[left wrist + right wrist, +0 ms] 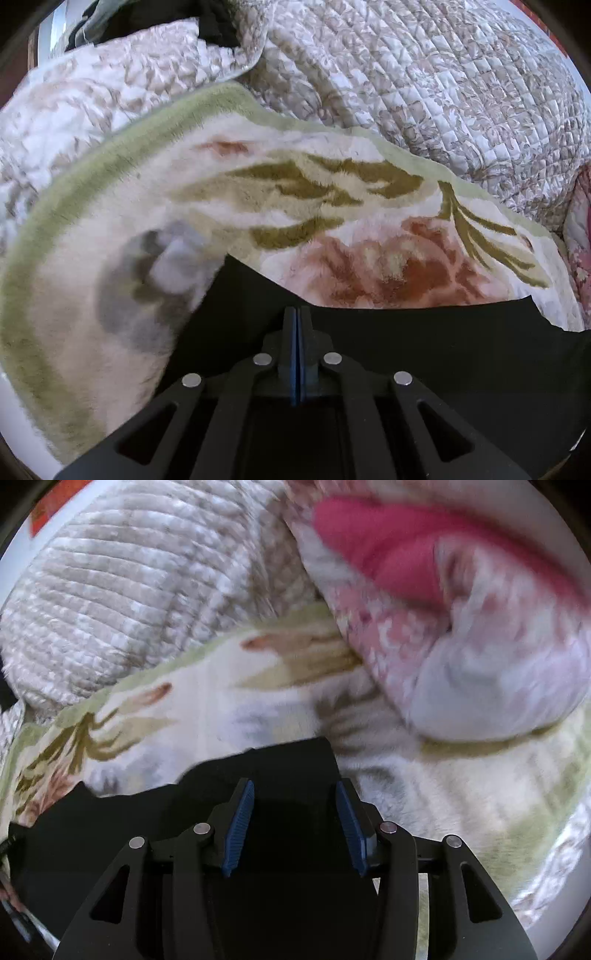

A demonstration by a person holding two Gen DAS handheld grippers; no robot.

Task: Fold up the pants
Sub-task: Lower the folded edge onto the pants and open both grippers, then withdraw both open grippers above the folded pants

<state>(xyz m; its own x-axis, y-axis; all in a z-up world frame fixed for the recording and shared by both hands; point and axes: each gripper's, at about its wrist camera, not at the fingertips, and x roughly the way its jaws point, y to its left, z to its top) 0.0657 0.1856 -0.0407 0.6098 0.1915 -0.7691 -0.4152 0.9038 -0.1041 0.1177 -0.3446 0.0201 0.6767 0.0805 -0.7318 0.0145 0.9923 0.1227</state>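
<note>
- Black pants (424, 350) lie spread on a plush floral blanket (258, 192), cream with green border, olive leaves and an orange-pink bloom.
- Left tool (299, 314): clenched, blue pads pressed flat together. Its tips sit over the pants near their upper edge; whether a thin fold of the black cloth is nipped between the pads cannot be told.
- Beyond the blanket's green border, a quilted bedspread (443, 81) in pale beige print. A pillow in matching print (110, 85) sits at the blanket's far left side.
- Blurred grey smudge on the blanket, left of the pants' edge; not identifiable.
- Right tool (295, 805): released, blue pads (240, 827) standing well apart, black pants (288, 760) under and between them, pads not pressing the cloth.
- In the right wrist view, the pants' edge ends on the blanket (207, 686); a pink-and-white patterned cushion or cover (480, 646), motion-blurred, lies past the blanket on the far right.
</note>
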